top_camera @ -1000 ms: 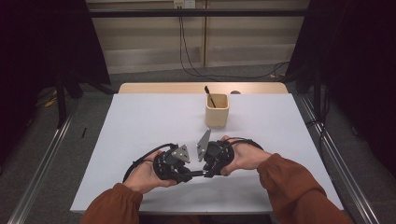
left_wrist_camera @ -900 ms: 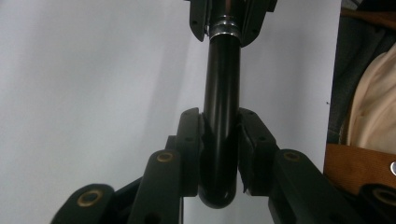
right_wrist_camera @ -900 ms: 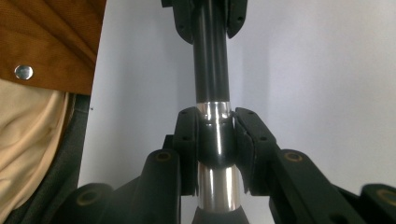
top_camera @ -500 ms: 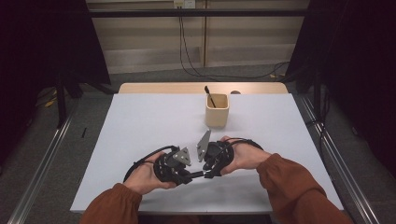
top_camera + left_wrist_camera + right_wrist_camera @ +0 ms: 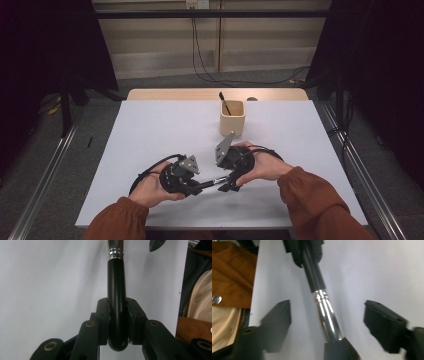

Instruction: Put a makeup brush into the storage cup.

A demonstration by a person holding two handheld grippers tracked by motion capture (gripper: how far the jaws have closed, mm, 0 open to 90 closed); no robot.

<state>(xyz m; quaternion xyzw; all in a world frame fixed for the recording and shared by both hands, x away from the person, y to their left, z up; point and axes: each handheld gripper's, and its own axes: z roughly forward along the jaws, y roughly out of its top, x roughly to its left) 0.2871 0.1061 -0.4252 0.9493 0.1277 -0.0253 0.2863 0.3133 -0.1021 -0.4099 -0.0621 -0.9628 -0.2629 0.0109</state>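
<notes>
Handover seems to be the point: the left gripper (image 5: pixel 117 315) is clamped on the black handle of a makeup brush (image 5: pixel 116 290), offering its silver ferrule and bristle end to the right gripper (image 5: pixel 327 312), whose jaws stand wide apart around it. The brush lies level above the white table (image 5: pixel 150 130), its long axis running between the two hands, near the wooden cup (image 5: pixel 232 120).

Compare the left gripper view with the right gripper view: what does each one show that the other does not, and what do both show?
Left gripper view: the left tool shut on the black handle of the brush, whose rounded end sits between its jaws. Right gripper view: the right tool open, jaws apart on either side of the silver ferrule, and dark bristles at the bottom. Both: the brush, the white table and a brown sleeve.
</notes>
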